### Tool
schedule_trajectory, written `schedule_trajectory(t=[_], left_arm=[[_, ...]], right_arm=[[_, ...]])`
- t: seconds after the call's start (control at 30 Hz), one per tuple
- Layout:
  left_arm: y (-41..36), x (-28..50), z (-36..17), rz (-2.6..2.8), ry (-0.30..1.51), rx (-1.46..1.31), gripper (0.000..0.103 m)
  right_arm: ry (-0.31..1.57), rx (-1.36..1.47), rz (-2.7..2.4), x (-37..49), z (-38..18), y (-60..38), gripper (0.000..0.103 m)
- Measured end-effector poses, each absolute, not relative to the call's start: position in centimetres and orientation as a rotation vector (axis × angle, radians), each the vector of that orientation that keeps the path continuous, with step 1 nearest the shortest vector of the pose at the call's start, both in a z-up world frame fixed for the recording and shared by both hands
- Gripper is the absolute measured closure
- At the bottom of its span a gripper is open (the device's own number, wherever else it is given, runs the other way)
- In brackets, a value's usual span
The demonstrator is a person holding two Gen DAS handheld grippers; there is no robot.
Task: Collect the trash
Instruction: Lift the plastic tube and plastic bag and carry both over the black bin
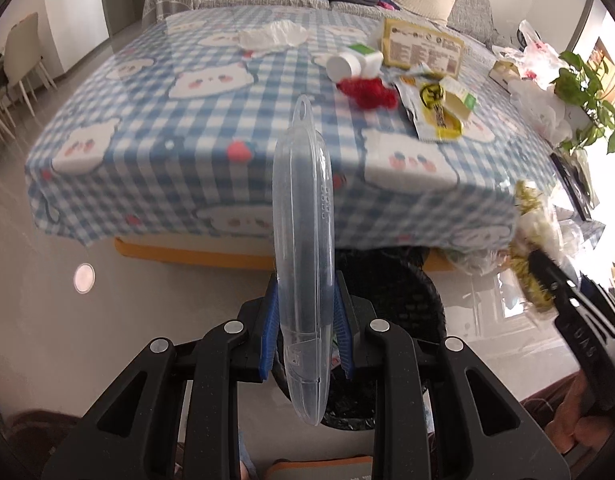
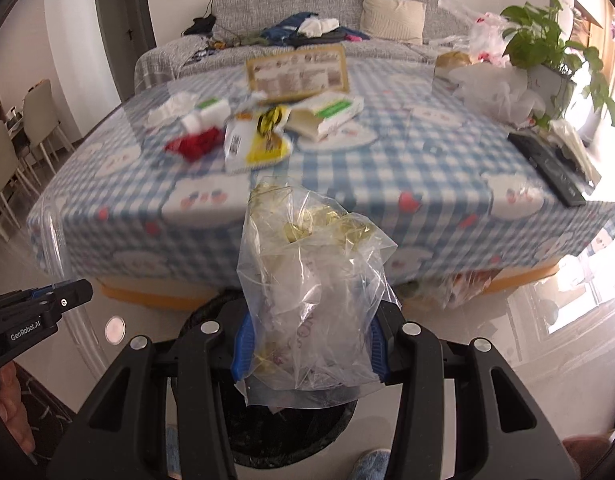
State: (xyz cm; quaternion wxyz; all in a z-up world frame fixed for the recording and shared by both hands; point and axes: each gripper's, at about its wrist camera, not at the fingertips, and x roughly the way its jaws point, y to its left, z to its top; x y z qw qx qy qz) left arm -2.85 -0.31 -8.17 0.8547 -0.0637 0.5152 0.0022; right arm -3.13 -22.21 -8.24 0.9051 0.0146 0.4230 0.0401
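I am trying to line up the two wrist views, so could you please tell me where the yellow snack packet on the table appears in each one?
Left wrist view: the yellow snack packet lies upper right, right of the red wrapper.
Right wrist view: the packet lies upper centre-left, again right of the red wrapper.
Shared landmark: the upright printed card behind it.

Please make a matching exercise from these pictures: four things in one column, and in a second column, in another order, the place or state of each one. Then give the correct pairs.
Things
1. clear plastic case
2. crumpled clear bag
3. red crumpled wrapper
4. black remote control

Places or states
A. lying near the table's right edge, by the potted plant
B. held in the left gripper
C. lying on the tablecloth beside a white bottle
D. held in the right gripper

Pairs: 1-B, 2-D, 3-C, 4-A
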Motion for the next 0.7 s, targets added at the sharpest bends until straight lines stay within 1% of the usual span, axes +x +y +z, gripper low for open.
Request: schedule_trajectory(t=[0.3,0.53,0.7], left_arm=[[-0.4,-4.4,-10.5,0.015,1.099,-0.160,0.079],[-0.6,-4.6,-11.5,0.007,1.057,-0.179,0.079],[-0.9,-4.1,-13.6,0.020,1.062,-0.182,0.079]], right_arm=[[0.915,0.006,0.066,-3.5,-11.1,-22.0,0.060],[0.956,0.006,0.052,-3.6,-13.5,-21.6,0.060],[0.979,0.003,0.059,-3.6,-15.4,-20.5,0.060]])
